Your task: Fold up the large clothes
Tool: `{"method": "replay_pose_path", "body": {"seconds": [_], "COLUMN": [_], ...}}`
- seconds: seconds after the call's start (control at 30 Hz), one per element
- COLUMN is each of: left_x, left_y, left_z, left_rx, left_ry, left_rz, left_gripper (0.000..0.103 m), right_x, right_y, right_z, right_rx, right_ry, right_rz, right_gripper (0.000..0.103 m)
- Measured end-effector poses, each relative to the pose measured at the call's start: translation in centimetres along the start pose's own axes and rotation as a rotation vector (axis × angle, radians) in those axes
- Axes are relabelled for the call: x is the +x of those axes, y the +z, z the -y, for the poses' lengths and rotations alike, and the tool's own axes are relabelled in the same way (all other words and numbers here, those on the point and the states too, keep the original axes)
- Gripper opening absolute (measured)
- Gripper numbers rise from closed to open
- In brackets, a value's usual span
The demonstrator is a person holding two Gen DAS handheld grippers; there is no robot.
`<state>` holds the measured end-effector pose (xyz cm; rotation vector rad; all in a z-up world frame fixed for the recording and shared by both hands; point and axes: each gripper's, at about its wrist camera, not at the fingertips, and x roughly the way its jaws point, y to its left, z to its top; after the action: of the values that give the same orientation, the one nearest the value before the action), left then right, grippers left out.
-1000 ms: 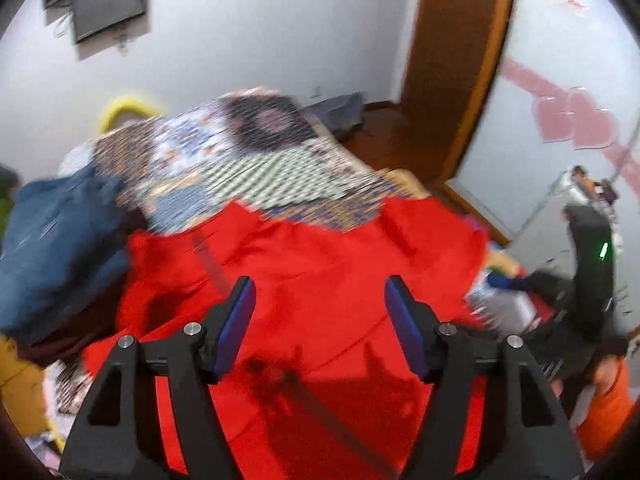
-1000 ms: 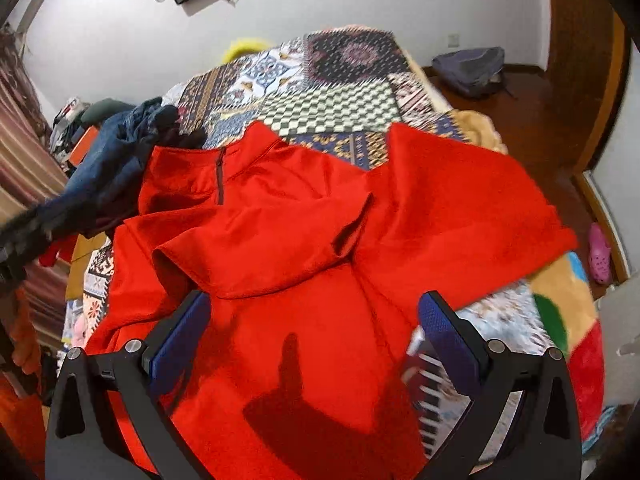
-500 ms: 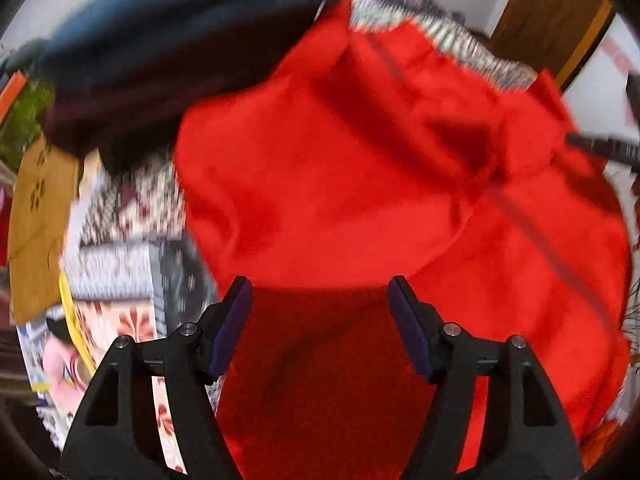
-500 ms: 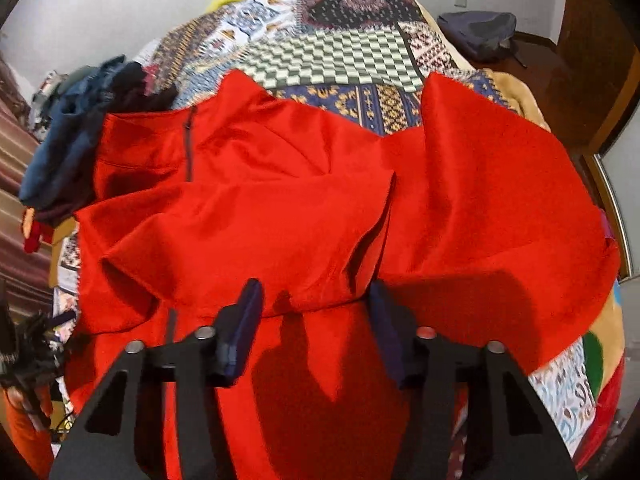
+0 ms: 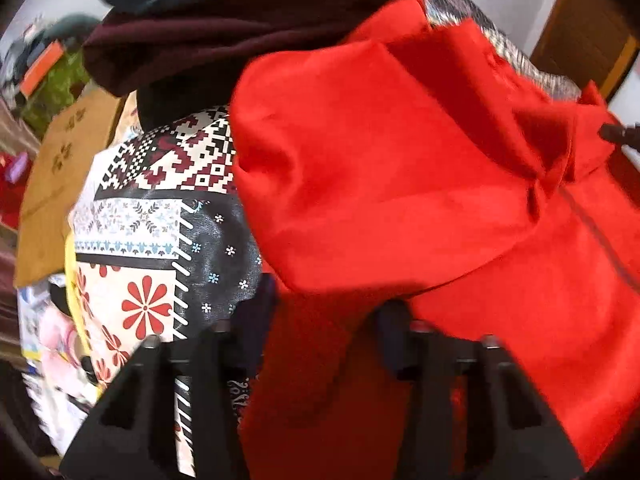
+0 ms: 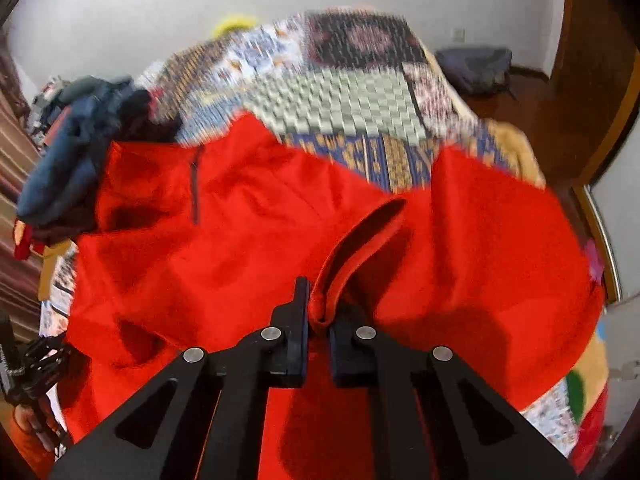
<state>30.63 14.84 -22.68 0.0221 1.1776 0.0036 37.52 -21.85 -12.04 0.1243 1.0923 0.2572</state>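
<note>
A large red fleece pullover [image 6: 240, 240] with a short dark zip at the collar lies spread on a patchwork bedspread [image 6: 340, 108]. My right gripper [image 6: 318, 320] is shut on a raised fold of the red pullover near its middle and lifts it a little. In the left wrist view the pullover [image 5: 380, 160] fills the right half. My left gripper [image 5: 324, 320] is open, its jaws apart over the pullover's lower left edge, the fabric lying between and under them.
A pile of dark blue and maroon clothes [image 5: 224, 20] sits at the pullover's far left, also in the right wrist view [image 6: 76, 148]. A tan cardboard box [image 5: 60, 176] stands beside the bed. A grey bag [image 6: 476, 68] lies on the wooden floor.
My right gripper has closed from wide open onto a fold of the pullover and raised it. My left gripper swung down to the pullover's left edge and its jaws narrowed slightly.
</note>
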Motion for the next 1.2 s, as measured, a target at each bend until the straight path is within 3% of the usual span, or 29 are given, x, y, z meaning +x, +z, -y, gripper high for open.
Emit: {"method": "replay_pose_path", "body": {"seconds": [0.1, 0.23, 0.37, 0.5, 0.63, 0.8, 0.97, 1.07, 1.2], "left_x": [-1.6, -3.4, -2.7, -1.4, -2.9, -7.8, -12.1, -13.2, -13.5], "left_y": [0.5, 0.1, -1.1, -2.2, -2.2, -0.6, 3.2, 5.6, 8.5], "left_z": [-2.6, -6.9, -8.1, -7.8, -6.9, -6.2, -4.1, -2.1, 2.8], "left_rx": [-0.093, -0.236, -0.272, -0.278, -0.272, -0.261, -0.225, -0.206, -0.146], "left_ry": [0.089, 0.051, 0.022, -0.012, -0.025, -0.017, 0.0, -0.03, -0.042], "left_rz": [0.057, 0.086, 0.045, -0.016, -0.007, 0.105, 0.234, 0.27, 0.304], "left_gripper": [0.025, 0.026, 0.039, 0.045, 0.045, 0.052, 0.061, 0.064, 0.067], "right_x": [-3.4, -4.8, -1.8, 0.4, -0.4, -2.9, -6.9, -9.1, -10.5], "right_y": [1.3, 1.7, 0.4, -1.8, -2.8, -2.6, -2.1, -1.9, -2.0], "right_z": [-0.7, -0.8, 0.6, 1.7, 2.9, 4.3, 5.4, 6.9, 9.3], "right_rx": [-0.027, -0.04, -0.015, -0.029, -0.024, 0.033, 0.065, 0.089, 0.126], "right_ry": [0.004, -0.01, -0.06, -0.108, -0.109, -0.071, -0.055, -0.059, -0.08], "right_rz": [0.106, 0.145, 0.059, -0.035, -0.068, -0.041, 0.061, 0.111, 0.137], "right_gripper": [0.006, 0.006, 0.006, 0.006, 0.009, 0.026, 0.054, 0.061, 0.063]}}
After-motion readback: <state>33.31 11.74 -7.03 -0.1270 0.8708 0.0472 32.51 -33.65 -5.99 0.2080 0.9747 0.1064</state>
